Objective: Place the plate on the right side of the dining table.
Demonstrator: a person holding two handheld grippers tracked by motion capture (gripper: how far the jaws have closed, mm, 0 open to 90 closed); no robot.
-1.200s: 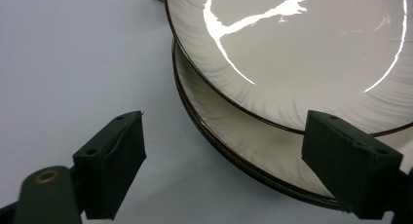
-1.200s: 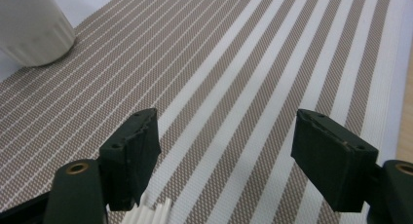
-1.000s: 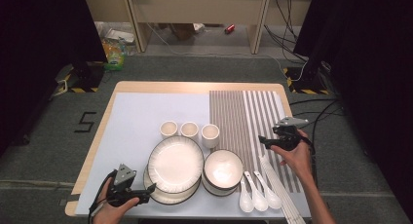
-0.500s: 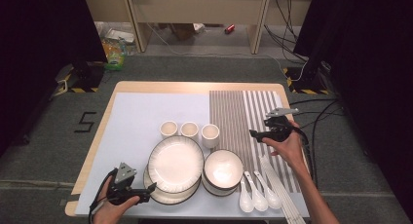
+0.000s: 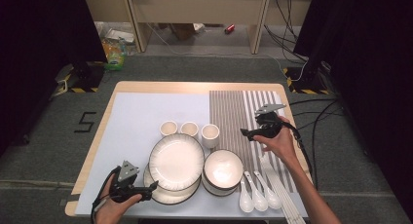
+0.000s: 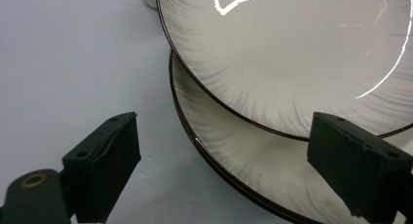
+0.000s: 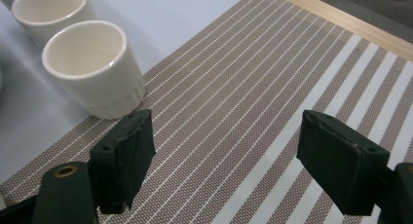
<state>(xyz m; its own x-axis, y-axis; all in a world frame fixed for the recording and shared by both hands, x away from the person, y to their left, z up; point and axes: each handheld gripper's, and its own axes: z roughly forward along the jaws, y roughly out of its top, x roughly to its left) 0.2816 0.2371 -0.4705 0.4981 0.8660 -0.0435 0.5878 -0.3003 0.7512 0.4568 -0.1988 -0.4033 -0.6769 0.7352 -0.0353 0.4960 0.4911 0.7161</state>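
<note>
- The left hand-held gripper [image 5: 152,186] stands wide at the 7 o'clock rim of the stacked plates [image 5: 171,192], gripping nothing.
- The right hand-held gripper [image 5: 246,134], jaws just opened wide and empty, hovers over the striped mat [image 5: 234,112], at 3 o'clock of the nearest cup [image 5: 210,135].

Wooden table [image 5: 195,87], pale sheet [image 5: 136,121], striped mat [image 5: 234,112], three cups [image 5: 189,129], stacked plates [image 5: 175,161], bowl [image 5: 223,169], spoons [image 5: 258,197]

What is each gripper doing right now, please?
Left gripper: open, jaws astride the rim of the stacked plates, not gripping.
Right gripper: open, jaws just opening, nothing between them, over the striped mat.
</note>
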